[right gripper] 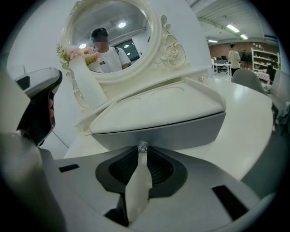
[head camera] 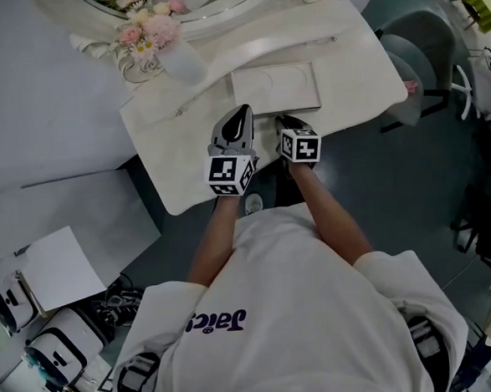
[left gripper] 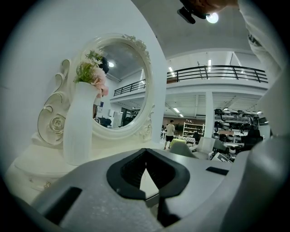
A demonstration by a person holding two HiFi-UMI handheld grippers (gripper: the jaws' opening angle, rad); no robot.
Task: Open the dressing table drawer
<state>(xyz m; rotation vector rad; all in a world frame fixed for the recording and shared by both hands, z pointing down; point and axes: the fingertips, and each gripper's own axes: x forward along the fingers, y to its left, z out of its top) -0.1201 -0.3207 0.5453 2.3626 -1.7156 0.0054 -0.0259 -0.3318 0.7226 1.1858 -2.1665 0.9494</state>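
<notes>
My right claw (right gripper: 142,153) is pinched on the small clear knob (right gripper: 142,147) of the drawer (right gripper: 181,129), whose grey front stands just ahead of the jaws in the right gripper view, at the middle of the dressing table (head camera: 183,145) below the oval mirror (left gripper: 120,86). My left claw (left gripper: 145,155) hangs just beside it with its tips together and nothing between them. The tabletop is cream-white and glossy, with carved scrolls round the mirror frame and a tall white vase (left gripper: 80,122) of pink flowers (head camera: 152,30) at its left. Around it lie a grey-blue floor, a plain white wall, a grey chair (head camera: 420,61) to the right and a white sheet (head camera: 62,267) down at the left (the hall beyond has a railed balcony (left gripper: 217,72), strip lights and a distant person (left gripper: 170,130)). Purple lettering (head camera: 216,321) crosses my white shirt; I cannot read it surely. Each claw's cube bears black-and-white square markers.
</notes>
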